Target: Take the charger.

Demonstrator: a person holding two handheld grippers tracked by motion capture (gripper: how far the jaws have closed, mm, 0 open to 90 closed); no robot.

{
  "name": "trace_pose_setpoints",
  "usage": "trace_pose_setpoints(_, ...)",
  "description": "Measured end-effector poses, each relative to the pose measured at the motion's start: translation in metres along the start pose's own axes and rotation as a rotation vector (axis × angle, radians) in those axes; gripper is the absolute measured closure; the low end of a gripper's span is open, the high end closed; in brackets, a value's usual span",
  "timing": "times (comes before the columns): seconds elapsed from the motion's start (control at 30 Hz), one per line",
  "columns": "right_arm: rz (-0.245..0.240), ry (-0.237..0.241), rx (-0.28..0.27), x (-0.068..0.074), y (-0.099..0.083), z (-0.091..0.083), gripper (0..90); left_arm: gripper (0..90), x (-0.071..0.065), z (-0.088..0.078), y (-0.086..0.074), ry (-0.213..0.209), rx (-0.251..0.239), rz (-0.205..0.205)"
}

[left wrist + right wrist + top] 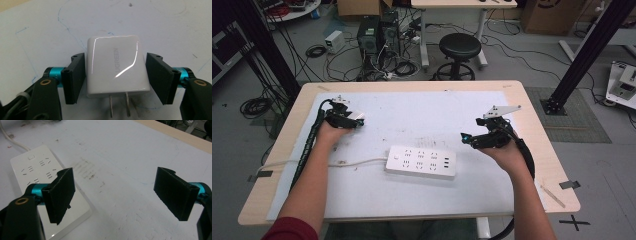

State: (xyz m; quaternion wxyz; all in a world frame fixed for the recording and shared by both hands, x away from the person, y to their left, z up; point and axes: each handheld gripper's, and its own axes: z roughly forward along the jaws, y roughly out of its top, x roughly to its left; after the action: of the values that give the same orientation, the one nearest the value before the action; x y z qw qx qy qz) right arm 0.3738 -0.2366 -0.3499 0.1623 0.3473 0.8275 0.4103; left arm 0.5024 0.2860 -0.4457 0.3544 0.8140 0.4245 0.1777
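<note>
Left gripper (116, 75) sits at the far-left part of the white mat (422, 112), w/ a white charger (116, 66) between its jaws. The charger's two prongs (119, 106) point back toward the gripper body. Left jaw looks flush against the charger's side; the right jaw seems to meet it only near the lower corner, w/ a thin sliver of gap higher up. So: closed on the charger, but I judge the hold as light, not yet firm. From the high view the charger (357, 118) shows as a small white block at the tip of the left gripper (353, 121).

Right gripper (115, 195) hangs wide open over the mat, nothing between the jaws, just beside the right end of the power strip (421, 161). The strip lies flat near mid-table, sockets up, its cord (357, 162) running off to the left edge.

Likely job: plug the charger into the strip.

Risks from here:
- Glossy, smooth charger sides + uneven pad contact → it could twist or slip out on lifting.
- Prongs face the gripper, not outward, so the charger needs turning before it meets a socket; a turn w/ a weak grip may drop it.
- The strip isn't held down. A push at a slant could slide it across the mat; the right gripper is near enough to pin it, but isn't touching it now.
- Prongs slightly off the slots → they jam or bend.
</note>
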Motion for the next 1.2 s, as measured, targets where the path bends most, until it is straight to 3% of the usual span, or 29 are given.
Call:
trace_pose_setpoints(0.27, 0.003, 0.000, 0.011, 0.000, 0.000, 0.001, 17.6, 42.3, 0.001, -0.001, 0.000, 0.001, 0.001, 0.007)
trace_pose_setpoints(0.43, 0.003, 0.000, 0.009, 0.001, -0.001, 0.001, 17.6, 42.4, 0.001, -0.002, 0.000, 0.000, 0.008, 0.004)
trace_pose_setpoints(0.63, 0.001, 0.002, 0.002, 0.000, -0.001, -0.001, 17.6, 42.5, -0.003, -0.017, 0.005, -0.024, 0.005, 0.029)
trace_pose_setpoints(0.67, 0.002, 0.001, 0.003, 0.000, -0.001, -0.001, 17.6, 42.5, -0.007, -0.030, 0.011, -0.031, -0.018, 0.041)
trace_pose_setpoints(0.77, 0.000, 0.004, 0.000, 0.000, -0.001, 0.000, 17.6, 42.5, -0.010, -0.038, 0.014, -0.042, -0.030, 0.050)
trace_pose_setpoints(0.8, -0.003, 0.007, 0.002, 0.001, -0.001, -0.001, 17.6, 42.5, -0.019, -0.054, 0.020, -0.049, -0.050, 0.079)
trace_pose_setpoints(0.9, -0.007, 0.008, 0.003, 0.002, -0.001, -0.001, 17.6, 42.5, -0.019, -0.054, 0.020, -0.049, -0.050, 0.079)
trace_pose_setpoints(0.93, -0.014, 0.015, -0.002, 0.005, 0.000, -0.002, 17.6, 42.5, -0.035, -0.075, 0.026, -0.062, -0.079, 0.117)
trace_pose_setpoints(1.03, -0.015, 0.017, -0.002, 0.005, -0.001, -0.003, 17.6, 42.5, -0.041, -0.083, 0.027, -0.065, -0.088, 0.138)
trace_pose_setpoints(1.07, -0.019, 0.025, -0.014, 0.007, 0.000, -0.006, 17.6, 42.5, -0.053, -0.098, 0.029, -0.080, -0.107, 0.165)
trace_pose_setpoints(1.2, -0.027, 0.028, -0.018, 0.009, -0.001, -0.008, 17.6, 42.5, -0.065, -0.115, 0.030, -0.090, -0.133, 0.187)
